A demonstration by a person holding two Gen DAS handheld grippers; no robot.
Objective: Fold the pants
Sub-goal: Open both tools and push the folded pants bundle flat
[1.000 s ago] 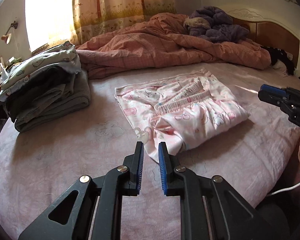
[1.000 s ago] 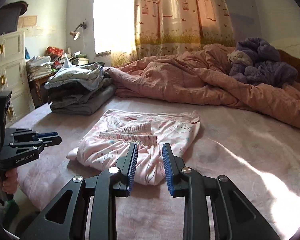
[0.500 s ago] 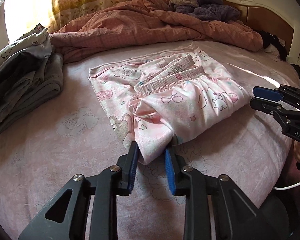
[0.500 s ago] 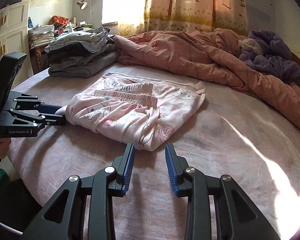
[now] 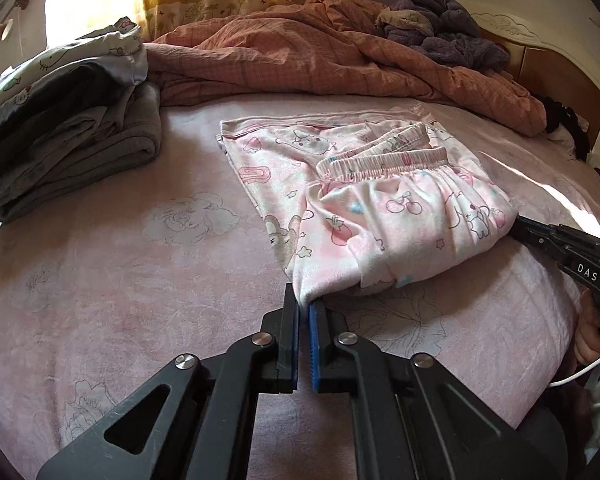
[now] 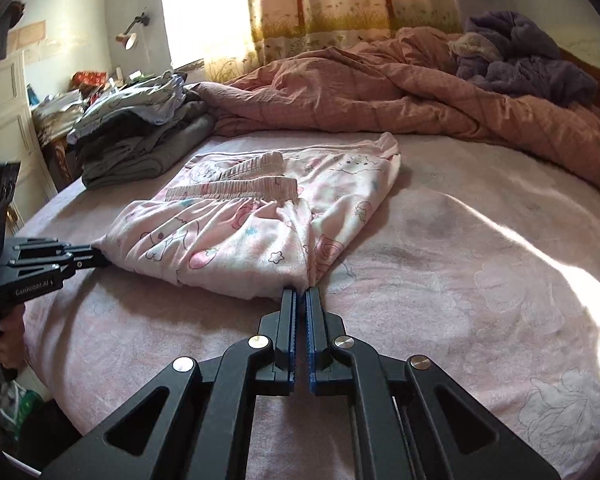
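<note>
Pink cartoon-print pants (image 5: 380, 208) lie folded on the pink bed sheet (image 5: 120, 280), elastic waistband on top. In the left wrist view my left gripper (image 5: 304, 304) has its jaws closing tight on the nearest corner of the folded cloth, which is pinched between the blue pads. My right gripper (image 6: 302, 294) is closing the same way on the near corner of the pants (image 6: 240, 232) in its own view. Each gripper also shows in the other's view: the right gripper (image 5: 520, 227) at the pants' right corner, the left gripper (image 6: 96, 258) at their left corner.
A pile of folded clothes (image 5: 72, 136) sits at the bed's left. A rumpled salmon quilt (image 5: 320, 52) and a purple blanket (image 5: 440, 28) lie along the far side by the headboard (image 5: 560, 68). A white cabinet (image 6: 4, 128) stands beyond the bed's left edge.
Both grippers have come down and forward to the pants' near edge and closed on its two corners; before, their jaws stood apart, with the cloth just entering the left one.
</note>
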